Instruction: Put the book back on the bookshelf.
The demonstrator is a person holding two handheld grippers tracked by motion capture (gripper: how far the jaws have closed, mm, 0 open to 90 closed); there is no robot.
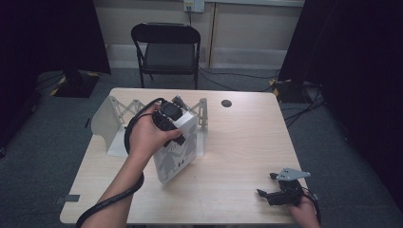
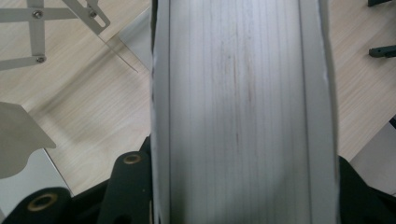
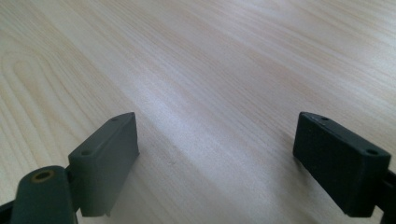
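In the high view, the left gripper (image 1: 172,124) clamps the top edge of a white rectangular book with grey tree patterns (image 1: 177,153), tilted on the light wooden table (image 1: 237,142) beside a white metal folding rack (image 1: 111,126). The left gripper view shows its jaws pressing the page edges. The right gripper view shows the right gripper (image 3: 217,161) wide apart, empty, near right.

A lab or studio recording space: black curtains (image 1: 43,33) flank a pale wooden table (image 1: 237,142), loose cables (image 1: 237,76) cross grey carpet (taped floor marks too), a black folding chair (image 1: 166,50) stands behind.
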